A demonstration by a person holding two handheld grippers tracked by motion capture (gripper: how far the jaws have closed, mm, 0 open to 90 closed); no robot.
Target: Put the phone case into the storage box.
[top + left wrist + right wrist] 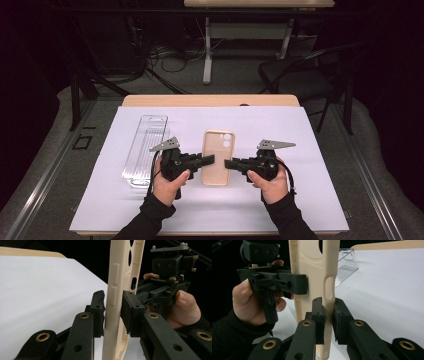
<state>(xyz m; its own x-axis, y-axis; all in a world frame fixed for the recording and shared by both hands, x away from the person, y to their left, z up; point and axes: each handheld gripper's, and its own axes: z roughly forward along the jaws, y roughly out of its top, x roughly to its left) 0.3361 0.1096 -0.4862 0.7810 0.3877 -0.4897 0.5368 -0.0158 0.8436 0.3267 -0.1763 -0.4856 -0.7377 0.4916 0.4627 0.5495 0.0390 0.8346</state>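
Phone case (pixel 218 157) out of clear tray (pixel 145 150); right gripper (pixel 231 164) clamps its edge, left gripper (pixel 210 159) jaws loosened around the other edge. Placing left.

Clear plastic tray (pixel 145 150) on white sheet (pixel 310 165), wooden table (pixel 210 100), dark chair (pixel 305 75)

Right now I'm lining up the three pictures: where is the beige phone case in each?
High view: phone case at the table's middle, between left gripper and right gripper.
Left gripper view: upright edge, centre.
Right gripper view: upright, centre-left.
Shared landmark: white sheet.
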